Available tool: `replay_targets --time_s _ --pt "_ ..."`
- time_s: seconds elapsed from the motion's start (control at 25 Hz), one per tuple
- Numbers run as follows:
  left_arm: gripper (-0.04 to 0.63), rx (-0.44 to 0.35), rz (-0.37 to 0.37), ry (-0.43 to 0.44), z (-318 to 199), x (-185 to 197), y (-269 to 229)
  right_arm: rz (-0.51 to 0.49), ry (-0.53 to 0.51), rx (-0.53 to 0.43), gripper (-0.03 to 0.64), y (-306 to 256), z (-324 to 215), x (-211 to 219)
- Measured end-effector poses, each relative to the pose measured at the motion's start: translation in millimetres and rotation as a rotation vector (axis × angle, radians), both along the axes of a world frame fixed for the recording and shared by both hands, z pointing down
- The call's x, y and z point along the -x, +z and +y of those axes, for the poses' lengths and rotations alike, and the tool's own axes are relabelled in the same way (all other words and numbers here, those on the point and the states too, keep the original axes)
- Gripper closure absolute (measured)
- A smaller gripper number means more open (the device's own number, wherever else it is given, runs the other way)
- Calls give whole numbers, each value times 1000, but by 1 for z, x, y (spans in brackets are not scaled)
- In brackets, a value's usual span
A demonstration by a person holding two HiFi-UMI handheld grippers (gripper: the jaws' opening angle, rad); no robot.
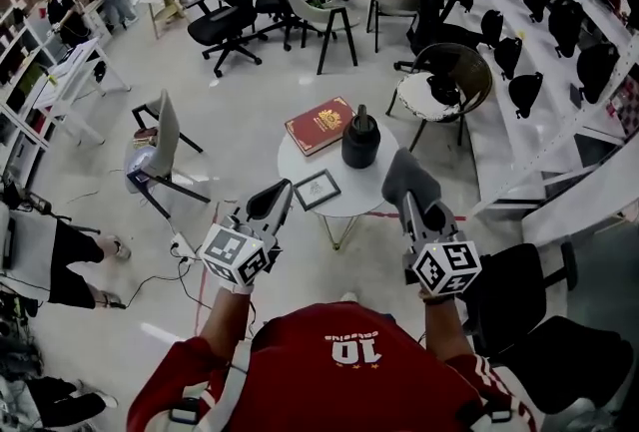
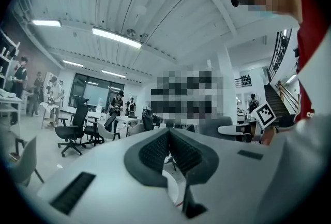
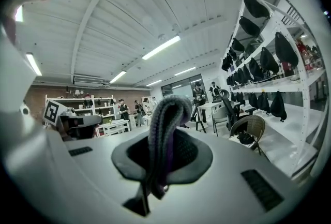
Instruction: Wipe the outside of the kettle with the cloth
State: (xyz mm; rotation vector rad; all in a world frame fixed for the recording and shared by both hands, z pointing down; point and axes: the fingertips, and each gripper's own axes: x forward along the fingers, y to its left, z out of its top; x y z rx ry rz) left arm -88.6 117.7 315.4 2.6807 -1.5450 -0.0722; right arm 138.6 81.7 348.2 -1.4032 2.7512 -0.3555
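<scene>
The black kettle (image 1: pixel 360 139) stands upright on a small round white table (image 1: pixel 361 189) in the head view; neither gripper view shows it. My right gripper (image 1: pixel 408 197) is held in the air just short of the table's near right edge, shut on a grey cloth (image 1: pixel 407 177). In the right gripper view that cloth (image 3: pixel 164 123) bulges up out of the closed jaws of the right gripper (image 3: pixel 163 141). My left gripper (image 1: pixel 279 195) hovers at the table's near left edge. The left gripper view shows the left gripper (image 2: pixel 169 135) with its pads pressed together and nothing between them.
A red book (image 1: pixel 319 125) and a small framed picture (image 1: pixel 317 189) also lie on the table. A wicker chair (image 1: pixel 449 79) stands to its right and a grey chair (image 1: pixel 160 141) to its left. Office chairs and desks fill the back. A seated person (image 1: pixel 62 260) is at far left.
</scene>
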Motion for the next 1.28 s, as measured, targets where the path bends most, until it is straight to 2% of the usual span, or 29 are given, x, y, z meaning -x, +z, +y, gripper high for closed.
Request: replay_targets --time_s 0.4,0.64,0.88,1.12,1.28 --pt "588 10 -53 -12 -44 -38 -2 -49 -8 27 561 17 -48 -39" --pt "588 30 -53 -10 -69 -43 4 -39 -5 60 561 29 -71 -47" --pt "588 48 -37 14 -101 -31 23 -5 6 76 561 39 -95 -35" --pt "589 2 -49 67 -147 -20 19 30 44 69 561 37 -133 -20" --pt "588 1 -43 104 -175 -14 23 53 59 82 561 43 -156 -5"
